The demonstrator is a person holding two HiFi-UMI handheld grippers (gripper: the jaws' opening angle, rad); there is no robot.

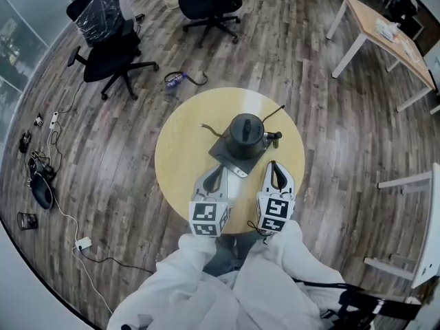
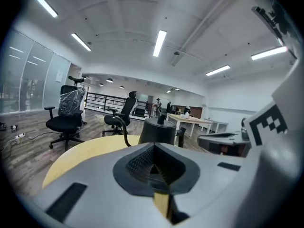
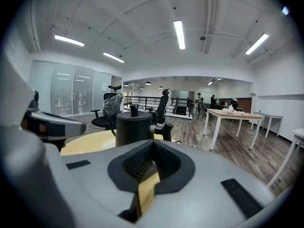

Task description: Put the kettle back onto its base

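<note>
A black kettle (image 1: 246,135) stands upright on its flat grey base (image 1: 227,158) in the middle of a round yellow table (image 1: 180,157). The base's cord (image 1: 206,128) trails off to the left across the tabletop. My left gripper (image 1: 221,167) is just in front of the base, jaws together and empty. My right gripper (image 1: 273,163) is to the kettle's near right, also closed with nothing in it. The left gripper view shows the kettle (image 2: 159,131) beyond the closed jaws (image 2: 153,145). In the right gripper view the kettle (image 3: 134,127) and its handle rise beyond the closed jaws (image 3: 153,141).
Two black office chairs (image 1: 113,53) (image 1: 210,5) stand on the wood floor behind the table. A wooden desk (image 1: 385,33) is at the far right and white furniture (image 1: 412,225) at the near right. Cables and a power strip (image 1: 41,177) lie on the floor at left.
</note>
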